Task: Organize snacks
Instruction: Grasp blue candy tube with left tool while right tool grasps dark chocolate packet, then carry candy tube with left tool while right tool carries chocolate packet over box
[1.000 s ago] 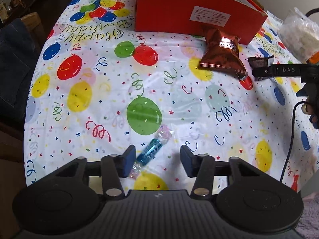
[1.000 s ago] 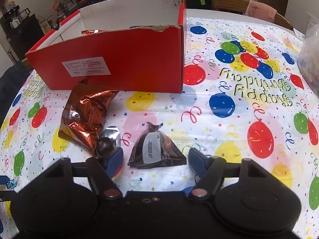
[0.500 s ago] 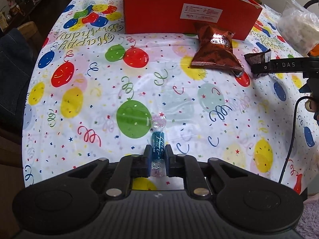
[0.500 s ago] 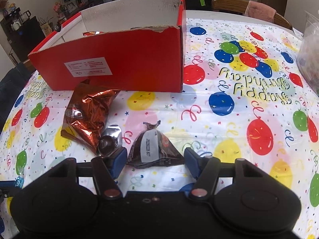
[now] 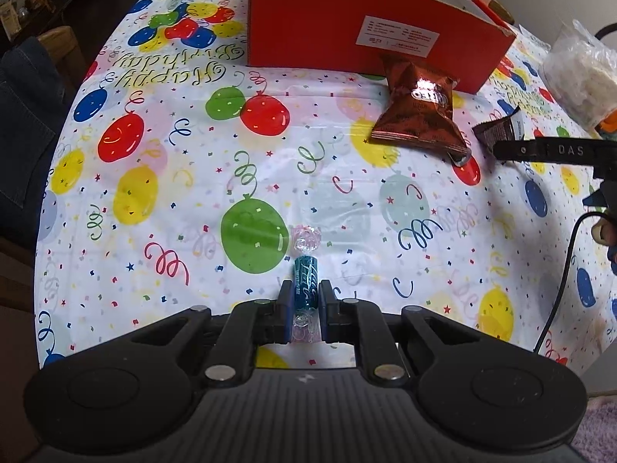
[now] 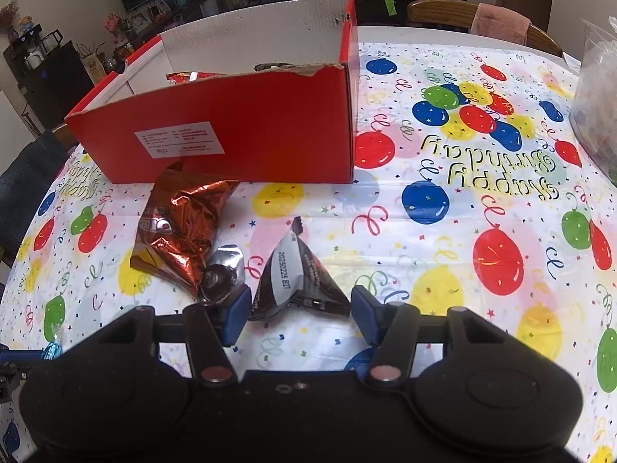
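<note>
- My left jaws (image 5: 304,305) are clamped on a blue-wrapped candy (image 5: 305,283); its clear twisted end sticks out ahead of the pads, just beside a green balloon printed on the cloth.
- The candy sits at the near part of the desk (image 5: 193,200), which wears a balloon-patterned birthday tablecloth.
- My right jaws (image 6: 299,310) are about half open and have just been closing; a dark brown triangular snack packet (image 6: 299,281) lies between them. Whether the pads already press on it I cannot tell, though both blue pads stand close against its corners.
- Just left of that packet is a small silver foil piece (image 6: 223,270), touching the lower corner of a shiny copper-brown snack bag (image 6: 181,223).
- The snack bag's top edge leans against the front wall of a red cardboard box (image 6: 246,142), open at the top, with a white label on its side.
- Inside the box I glimpse a red wrapper (image 6: 193,76) by the left wall.
- A clear plastic bag (image 5: 582,73) of pale contents stands far right, well apart from the candy.
</note>
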Demonstrator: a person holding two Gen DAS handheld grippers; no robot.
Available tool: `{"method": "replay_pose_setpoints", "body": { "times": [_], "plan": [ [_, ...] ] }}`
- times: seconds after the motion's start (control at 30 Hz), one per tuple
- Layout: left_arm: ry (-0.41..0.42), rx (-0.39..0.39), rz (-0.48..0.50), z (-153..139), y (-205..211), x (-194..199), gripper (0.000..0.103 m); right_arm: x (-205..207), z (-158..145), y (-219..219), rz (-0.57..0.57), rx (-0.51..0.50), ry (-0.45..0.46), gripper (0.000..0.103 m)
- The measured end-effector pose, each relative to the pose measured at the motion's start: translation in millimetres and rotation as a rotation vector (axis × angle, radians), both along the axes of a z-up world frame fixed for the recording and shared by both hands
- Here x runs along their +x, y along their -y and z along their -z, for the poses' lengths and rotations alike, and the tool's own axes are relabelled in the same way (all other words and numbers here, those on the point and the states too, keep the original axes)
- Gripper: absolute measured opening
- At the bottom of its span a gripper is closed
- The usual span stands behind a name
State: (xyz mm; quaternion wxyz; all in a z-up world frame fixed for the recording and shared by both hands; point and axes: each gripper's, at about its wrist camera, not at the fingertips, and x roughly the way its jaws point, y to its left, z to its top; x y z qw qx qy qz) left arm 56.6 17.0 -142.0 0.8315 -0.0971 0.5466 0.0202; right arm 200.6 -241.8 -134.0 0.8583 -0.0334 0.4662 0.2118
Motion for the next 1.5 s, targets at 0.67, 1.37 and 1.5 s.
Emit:
{"method": "replay_pose_setpoints", "body": {
  "times": [0.67,1.37,1.5],
  "plan": [
    [0.018,-0.041,-0.042,-14,-13,3,0.012,-16,-17,7,0.059,0.129,-0.055,0.051],
    [0.156,-0.048,-0.071,-71,-27,31,0.012,-11,-77,4,0.087,0.251,0.003,0.051],
    [0.222,-0.028,-0.051,-94,-20,44,0.012,-2,-90,3,0.080,0.242,0.038,0.051]
  ]
}}
